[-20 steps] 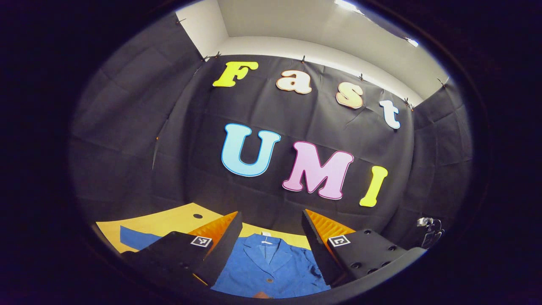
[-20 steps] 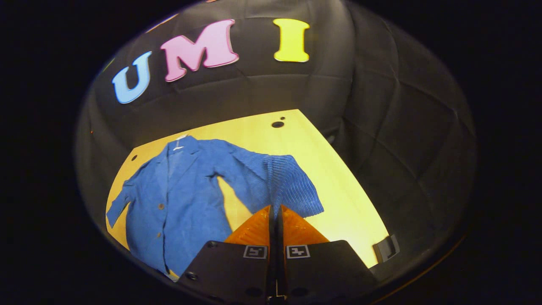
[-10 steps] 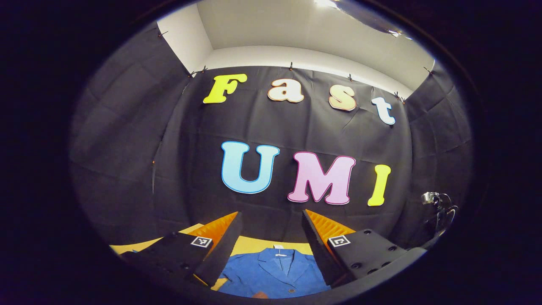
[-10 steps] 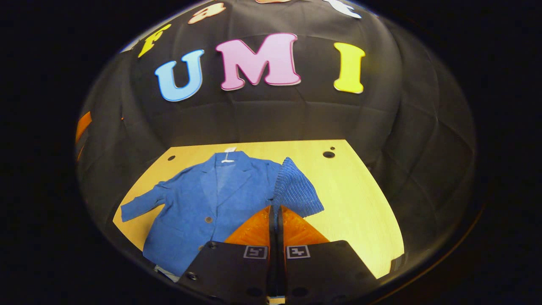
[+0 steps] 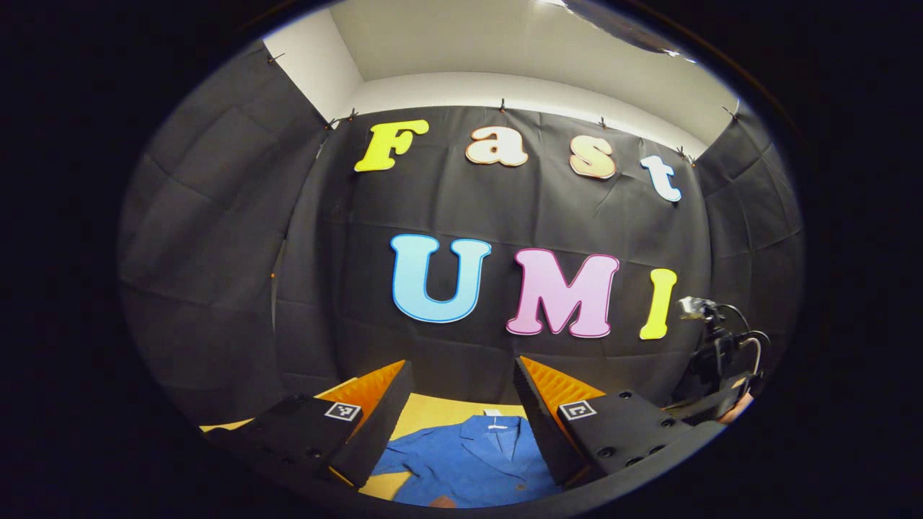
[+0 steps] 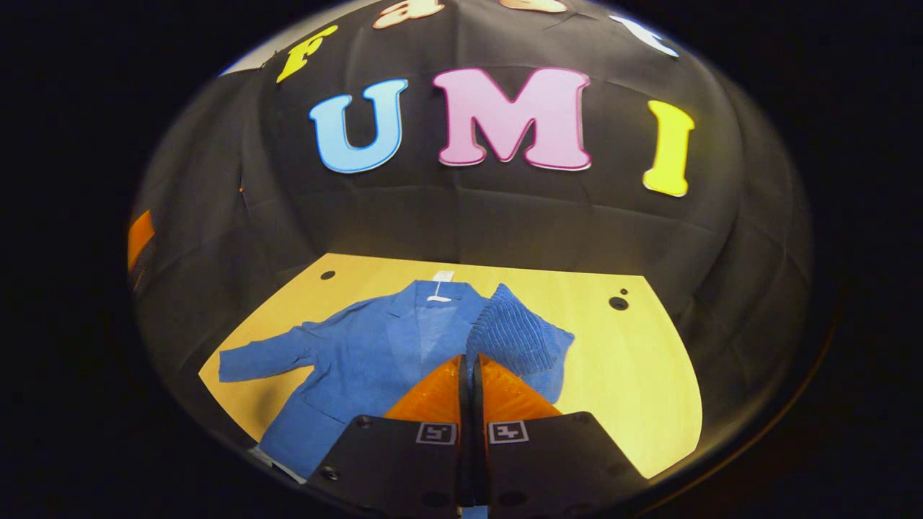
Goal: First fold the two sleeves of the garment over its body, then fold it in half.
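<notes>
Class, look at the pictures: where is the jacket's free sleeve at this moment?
In the right gripper view the free sleeve lies flat on the yellow table, stretched out left of the blue jacket.

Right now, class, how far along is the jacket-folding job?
Done: nothing finished. In hand: the right hand-held gripper is shut on one sleeve, lifted over the blue jacket's body. Left: lay that sleeve down, fold the other sleeve, stretched flat on the table, with the open left hand-held gripper, then halve it.
</notes>
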{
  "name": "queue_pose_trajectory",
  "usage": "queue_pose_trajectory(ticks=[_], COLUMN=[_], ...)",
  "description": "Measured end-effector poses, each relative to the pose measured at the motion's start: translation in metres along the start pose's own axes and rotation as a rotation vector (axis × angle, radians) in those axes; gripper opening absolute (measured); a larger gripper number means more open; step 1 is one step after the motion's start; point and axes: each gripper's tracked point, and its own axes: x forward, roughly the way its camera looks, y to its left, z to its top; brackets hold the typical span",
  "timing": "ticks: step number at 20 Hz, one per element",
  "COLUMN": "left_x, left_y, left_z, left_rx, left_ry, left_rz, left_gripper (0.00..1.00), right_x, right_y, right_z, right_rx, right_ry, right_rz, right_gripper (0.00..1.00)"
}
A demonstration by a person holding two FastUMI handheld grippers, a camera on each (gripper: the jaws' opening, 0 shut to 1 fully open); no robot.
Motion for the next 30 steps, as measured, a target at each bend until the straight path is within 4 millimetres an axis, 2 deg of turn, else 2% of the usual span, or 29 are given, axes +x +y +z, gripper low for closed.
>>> queue_pose_trajectory(ticks=[4, 7, 12, 14, 16, 18, 21, 23, 25, 26, 27, 28, 29, 30], left_x=[-0.016, -0.027, -0.047, -0.053, -0.06, -0.064, -0.071, -0.074, -0.078, -0.078, -0.078, -0.078, -0.076, -0.073], left_y=[0.033, 0.053, 0.084, 0.098, 0.108, 0.116, 0.13, 0.137, 0.145, 0.147, 0.149, 0.151, 0.153, 0.156], left_z=[-0.01, -0.015, -0.005, -0.005, -0.004, -0.003, -0.003, -0.006, -0.009, -0.009, -0.011, -0.013, -0.016, -0.018], left_rx=[-0.005, 0.009, 0.063, 0.08, 0.084, 0.081, 0.075, 0.073, 0.078, 0.075, 0.068, 0.06, 0.055, 0.055], left_ry=[0.041, 0.069, 0.091, 0.104, 0.117, 0.125, 0.132, 0.141, 0.148, 0.149, 0.151, 0.153, 0.156, 0.156], left_rz=[0.065, 0.103, 0.163, 0.198, 0.223, 0.241, 0.274, 0.295, 0.313, 0.318, 0.32, 0.32, 0.32, 0.318], left_gripper=[0.82, 0.82, 0.82, 0.82, 0.82, 0.82, 0.82, 0.82, 0.82, 0.82, 0.82, 0.82, 0.82, 0.82], right_x=[0.057, 0.091, 0.133, 0.152, 0.17, 0.182, 0.199, 0.204, 0.204, 0.199, 0.189, 0.182, 0.176, 0.172], right_y=[0.039, 0.069, 0.142, 0.166, 0.182, 0.197, 0.214, 0.226, 0.246, 0.261, 0.281, 0.293, 0.298, 0.299], right_z=[-0.004, -0.01, -0.011, -0.022, -0.046, -0.067, -0.078, -0.084, -0.089, -0.092, -0.093, -0.09, -0.085, -0.081], right_rx=[-0.038, -0.055, -0.067, -0.097, -0.148, -0.183, -0.214, -0.209, -0.179, -0.152, -0.126, -0.132, -0.155, -0.178], right_ry=[0.085, 0.133, 0.156, 0.177, 0.239, 0.292, 0.305, 0.32, 0.338, 0.355, 0.367, 0.355, 0.331, 0.304], right_rz=[0.03, 0.054, 0.128, 0.139, 0.142, 0.156, 0.163, 0.184, 0.246, 0.303, 0.376, 0.424, 0.451, 0.467], right_gripper=[0.02, 0.02, 0.02, 0.02, 0.02, 0.02, 0.02, 0.02, 0.08, 0.01, 0.15, 0.25, 0.36, 0.54])
